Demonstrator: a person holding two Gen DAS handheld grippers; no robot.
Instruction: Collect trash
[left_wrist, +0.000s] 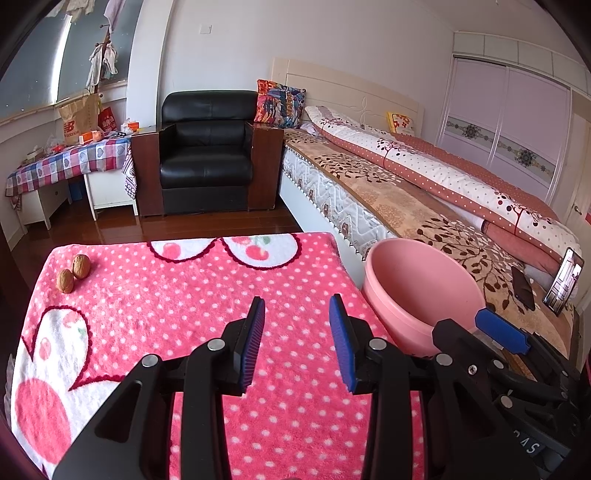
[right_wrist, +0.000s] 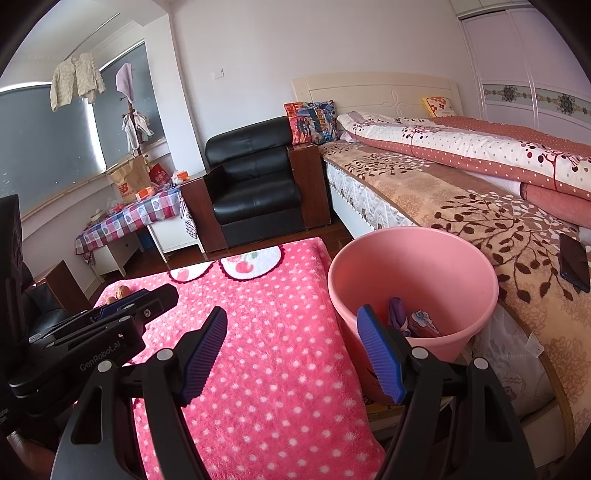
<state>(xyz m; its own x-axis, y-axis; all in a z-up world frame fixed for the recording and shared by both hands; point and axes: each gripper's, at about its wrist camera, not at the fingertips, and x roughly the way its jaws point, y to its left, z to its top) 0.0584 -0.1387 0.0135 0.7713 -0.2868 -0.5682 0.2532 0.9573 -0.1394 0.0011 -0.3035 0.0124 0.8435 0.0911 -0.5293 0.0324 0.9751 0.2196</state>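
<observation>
Bedroom table under a pink dotted blanket (left_wrist: 207, 295), bin (right_wrist: 413, 273) at three o'clock.
Both claws, left gripper (left_wrist: 297, 339) and right gripper (right_wrist: 291, 350), hover released and empty; next likely reaching the two walnuts (left_wrist: 74, 273) at ten o'clock.

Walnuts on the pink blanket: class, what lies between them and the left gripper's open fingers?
Nothing but bare polka-dot blanket. The left wrist view shows the walnuts at its far left corner, the left gripper empty.

Walnuts (left_wrist: 74, 272) on blanket (left_wrist: 207, 295); bin (right_wrist: 413, 273) right.
</observation>
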